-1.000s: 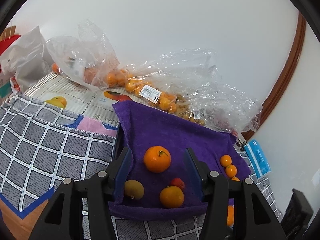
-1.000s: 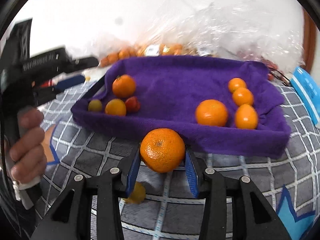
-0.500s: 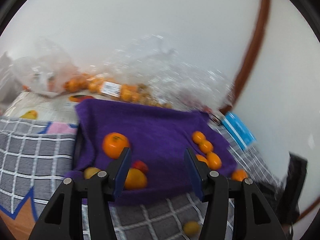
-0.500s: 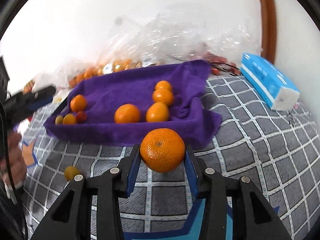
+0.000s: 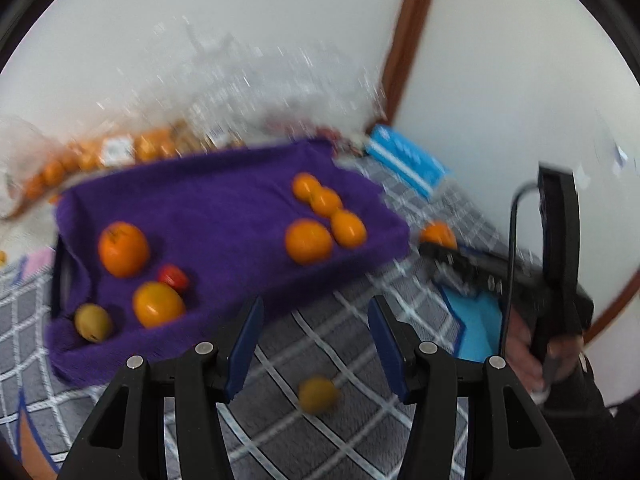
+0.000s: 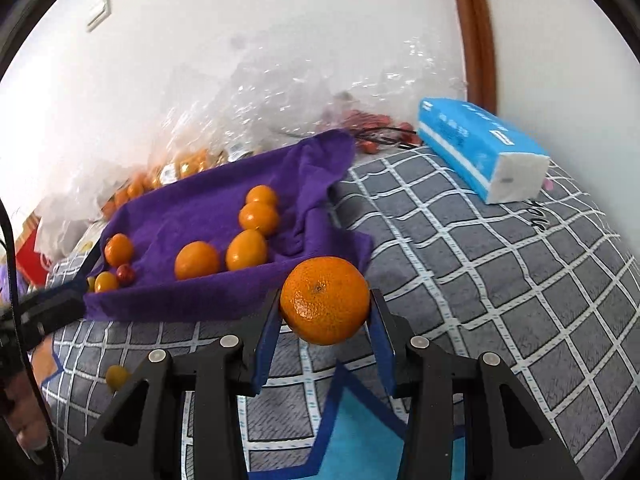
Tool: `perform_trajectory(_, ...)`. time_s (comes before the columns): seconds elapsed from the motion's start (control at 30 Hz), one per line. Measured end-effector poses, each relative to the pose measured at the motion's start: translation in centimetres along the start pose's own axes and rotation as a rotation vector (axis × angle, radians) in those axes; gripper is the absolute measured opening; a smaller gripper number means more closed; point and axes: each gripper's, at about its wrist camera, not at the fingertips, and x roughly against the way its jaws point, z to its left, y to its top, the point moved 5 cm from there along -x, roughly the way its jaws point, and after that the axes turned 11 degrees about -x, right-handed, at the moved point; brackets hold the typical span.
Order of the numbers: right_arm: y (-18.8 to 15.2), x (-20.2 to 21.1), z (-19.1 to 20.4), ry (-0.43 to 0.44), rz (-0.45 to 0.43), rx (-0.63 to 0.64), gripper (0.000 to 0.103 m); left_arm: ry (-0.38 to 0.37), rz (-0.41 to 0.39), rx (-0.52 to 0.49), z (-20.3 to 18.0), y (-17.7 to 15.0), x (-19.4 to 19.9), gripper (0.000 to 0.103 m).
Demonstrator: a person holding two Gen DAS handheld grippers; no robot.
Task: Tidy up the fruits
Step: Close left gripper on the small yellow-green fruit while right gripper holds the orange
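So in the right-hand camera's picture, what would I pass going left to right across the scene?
Small yellow fruit on the checked cloth → small red fruit on the purple towel → big orange gripped by the right gripper → blue tissue pack.

Orange fruits on purple towel [image 6: 208, 216]: six [image 6: 197, 260]
Red fruit: one [image 6: 125, 273]
Small yellow fruits: two, one on towel [image 5: 93, 323], one on checked cloth [image 5: 318, 395]
Held orange: one [image 6: 325, 300]
Tissue packs: one [image 6: 476, 148]
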Motion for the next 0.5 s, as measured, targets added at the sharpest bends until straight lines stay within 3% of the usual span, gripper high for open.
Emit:
perform_trajectory(0.13, 0.0, -0.1, -0.1, 0.0, 0.004, -0.001, 0.042, -0.031, 0.073, -0.089, -1.3, -0.7, -0.8, 0.051)
perform_trajectory(0.23, 0.0, -0.1, 0.1, 0.004, 0.002, 0.002, 0.042, -0.071, 0.128, -0.095, -1.3, -1.4, -1.1, 0.048)
perform_trajectory(0.4, 0.0, -0.1, 0.1, 0.005, 0.006, -0.001, 0.042, -0.017, 0.212, -0.134, -0.8, -2.7, -2.1, 0.038)
perform_trajectory(0.5, 0.0, -0.1, 0.1, 0.007, 0.006, 0.005, 0.042, -0.037, 0.255, -0.168, -1.2, -3.3, -2.5, 0.036)
